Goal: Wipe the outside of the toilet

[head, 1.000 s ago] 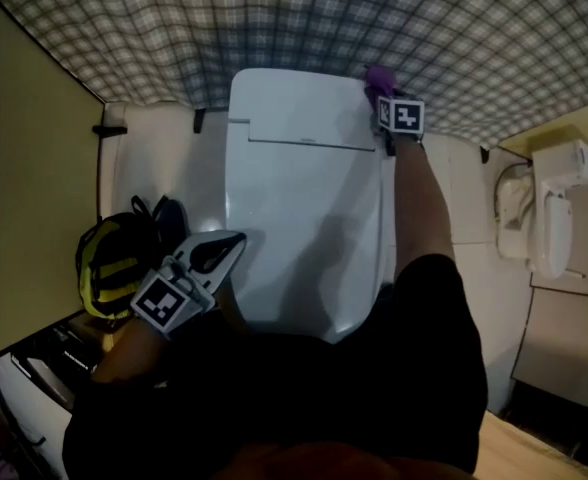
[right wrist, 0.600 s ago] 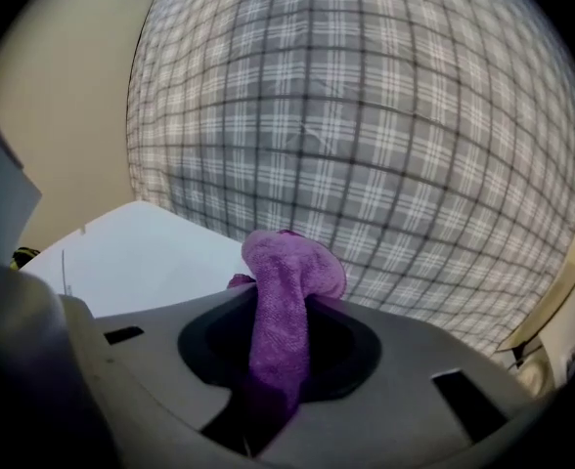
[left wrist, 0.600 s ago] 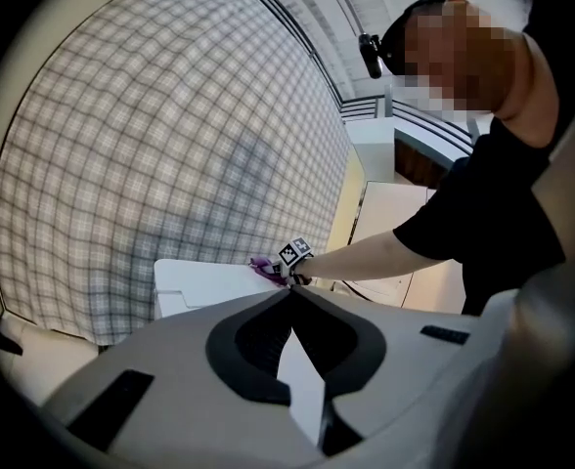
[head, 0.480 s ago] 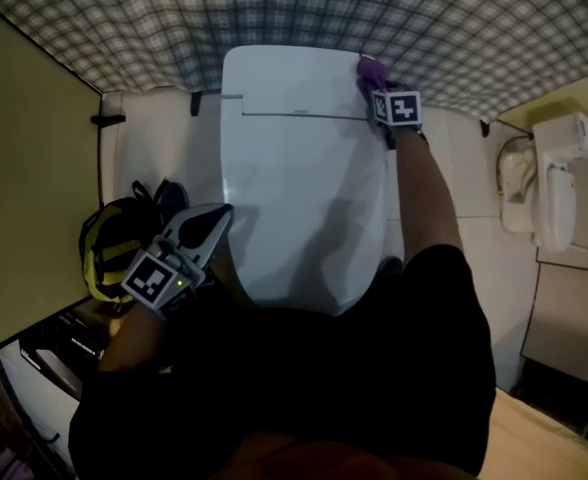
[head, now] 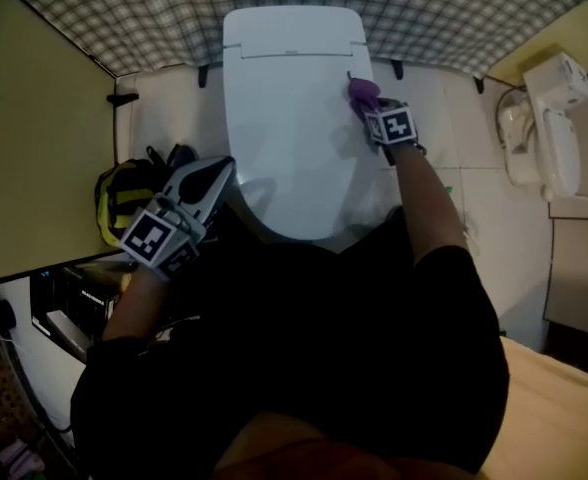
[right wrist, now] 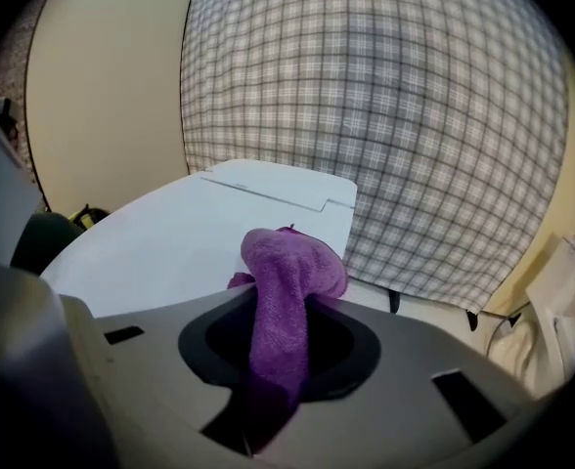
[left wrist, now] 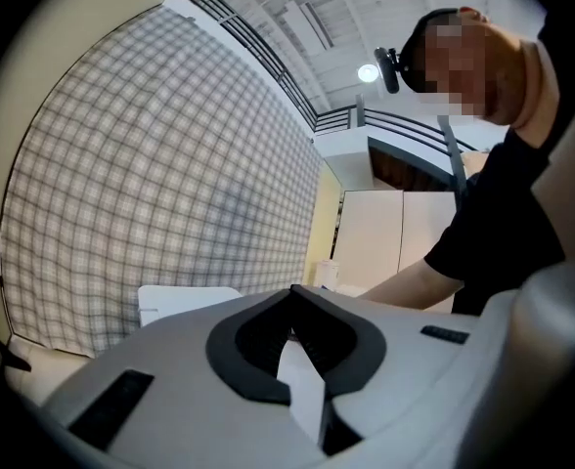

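Right tongs clamp a purple cloth against the right side of the toilet lid (lid down), while left tongs, closed and empty, hover by its near-left rim.

Black short-sleeved shirt, pale grey left gripper and right gripper, black-lined jaw hollows, black-and-white marker cubes
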`<state>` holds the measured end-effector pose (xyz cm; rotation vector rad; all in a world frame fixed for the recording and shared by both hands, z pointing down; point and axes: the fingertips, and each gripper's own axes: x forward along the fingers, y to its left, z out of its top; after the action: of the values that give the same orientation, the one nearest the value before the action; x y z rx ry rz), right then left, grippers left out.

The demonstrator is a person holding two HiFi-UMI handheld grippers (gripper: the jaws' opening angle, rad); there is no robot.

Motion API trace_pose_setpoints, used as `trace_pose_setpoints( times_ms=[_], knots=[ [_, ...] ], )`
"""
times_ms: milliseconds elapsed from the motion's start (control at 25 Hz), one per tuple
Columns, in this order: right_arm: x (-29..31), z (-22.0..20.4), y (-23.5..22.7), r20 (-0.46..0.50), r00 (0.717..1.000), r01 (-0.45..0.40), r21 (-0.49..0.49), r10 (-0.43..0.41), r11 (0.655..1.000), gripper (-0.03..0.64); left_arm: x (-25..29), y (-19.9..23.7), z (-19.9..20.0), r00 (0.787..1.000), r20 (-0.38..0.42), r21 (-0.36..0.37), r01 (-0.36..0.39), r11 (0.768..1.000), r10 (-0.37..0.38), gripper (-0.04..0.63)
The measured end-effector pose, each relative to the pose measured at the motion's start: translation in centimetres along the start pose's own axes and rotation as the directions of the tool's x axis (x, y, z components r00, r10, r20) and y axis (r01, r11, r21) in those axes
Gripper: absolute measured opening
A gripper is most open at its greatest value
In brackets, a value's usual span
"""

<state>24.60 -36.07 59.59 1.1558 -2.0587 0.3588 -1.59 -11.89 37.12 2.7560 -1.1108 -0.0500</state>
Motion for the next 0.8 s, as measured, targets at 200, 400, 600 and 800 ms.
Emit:
trace_pose_setpoints(
  times_ms=[200, 400, 600, 800],
  knots=[
    [-7.0, -7.4, 5.4, 0.003, 0.999, -0.035, 0.002, 0.035, 0.999, 0.095, -1.7, -6.7, 0.8, 0.998, 0.036, 0.06, 0.056, 0.997, -0.059, 0.003],
    [-12.4, -13.0, 12.3, -0.005, 0.991, -0.133, 0.038, 0.134, 0.99, 0.095, -2.6, -10.7, 2.1, 0.989, 0.077, 0.098, 0.121, 0.988, -0.129, 0.003],
    [-14.6, -19.0, 17.2, -0.036, 0.983, -0.177, 0.045, 0.179, 0.983, 0.095, -3.3, -13.0, 0.9, 0.98, 0.068, 0.093, 0.179, 0.979, -0.186, 0.003],
    [-16.7, -21.6, 20.2, -0.09, 0.949, -0.295, 0.073, 0.301, 0.953, 0.097, -3.0, -14.2, 0.7, 0.977, 0.059, 0.077, 0.2, 0.977, -0.205, 0.003]
  ],
)
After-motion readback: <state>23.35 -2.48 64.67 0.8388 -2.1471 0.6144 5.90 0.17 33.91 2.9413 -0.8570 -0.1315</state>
